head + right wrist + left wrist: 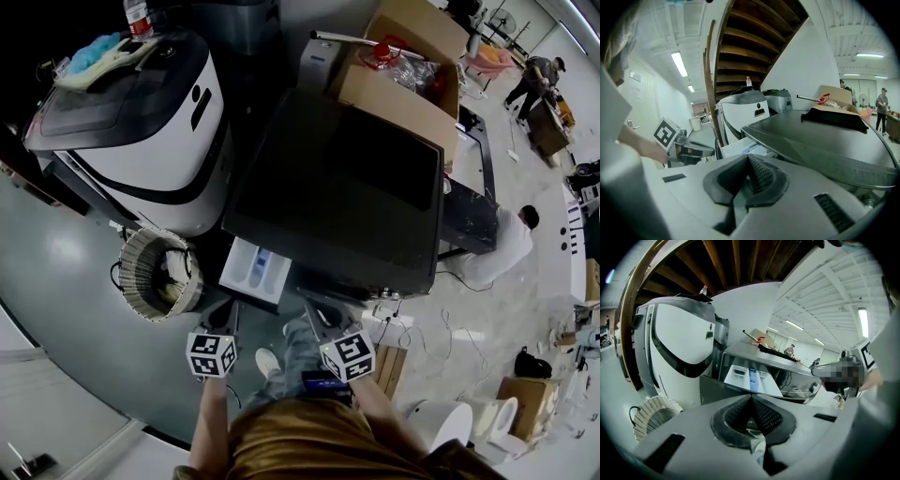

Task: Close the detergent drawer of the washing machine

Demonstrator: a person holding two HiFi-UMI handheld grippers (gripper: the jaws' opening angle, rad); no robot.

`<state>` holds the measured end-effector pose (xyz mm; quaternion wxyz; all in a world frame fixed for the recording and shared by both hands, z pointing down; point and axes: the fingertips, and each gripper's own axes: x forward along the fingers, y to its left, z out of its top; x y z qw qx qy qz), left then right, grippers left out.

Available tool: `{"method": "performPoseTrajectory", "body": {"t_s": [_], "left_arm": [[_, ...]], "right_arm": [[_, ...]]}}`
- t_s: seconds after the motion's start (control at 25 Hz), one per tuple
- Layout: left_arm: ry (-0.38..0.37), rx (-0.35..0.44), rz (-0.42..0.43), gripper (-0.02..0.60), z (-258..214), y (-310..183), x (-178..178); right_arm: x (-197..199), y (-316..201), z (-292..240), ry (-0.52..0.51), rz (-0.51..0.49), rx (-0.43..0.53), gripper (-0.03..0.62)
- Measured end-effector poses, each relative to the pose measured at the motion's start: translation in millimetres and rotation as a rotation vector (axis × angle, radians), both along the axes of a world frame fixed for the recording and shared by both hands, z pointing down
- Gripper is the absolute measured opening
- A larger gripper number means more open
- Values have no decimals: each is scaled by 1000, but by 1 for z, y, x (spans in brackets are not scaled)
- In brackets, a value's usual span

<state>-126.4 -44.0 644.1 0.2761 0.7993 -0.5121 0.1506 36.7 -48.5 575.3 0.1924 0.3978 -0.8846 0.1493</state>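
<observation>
Glossy grey floor (56, 272), paler marbled tile at right (506, 309). Underside of a wooden staircase (750, 42) overhead, white wall (806, 70) beside it. Strip lights (678, 64) on a white ceiling. Open cardboard box (403, 80) behind, woven basket (159, 275) on the floor. People (536, 80) far off at right.

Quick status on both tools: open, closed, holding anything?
Left tool: closed, jaw tips together, holding nothing.
Right tool: closed, jaw tips together, holding nothing.
</observation>
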Motion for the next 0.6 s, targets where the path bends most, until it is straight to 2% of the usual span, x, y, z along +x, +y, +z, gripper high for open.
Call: {"method": "performPoseTrajectory", "body": {"t_s": [0.6], "left_arm": [[8, 5, 11, 25, 1, -5, 2]], "right_arm": [[0, -8, 2, 9, 7, -5, 12]]}}
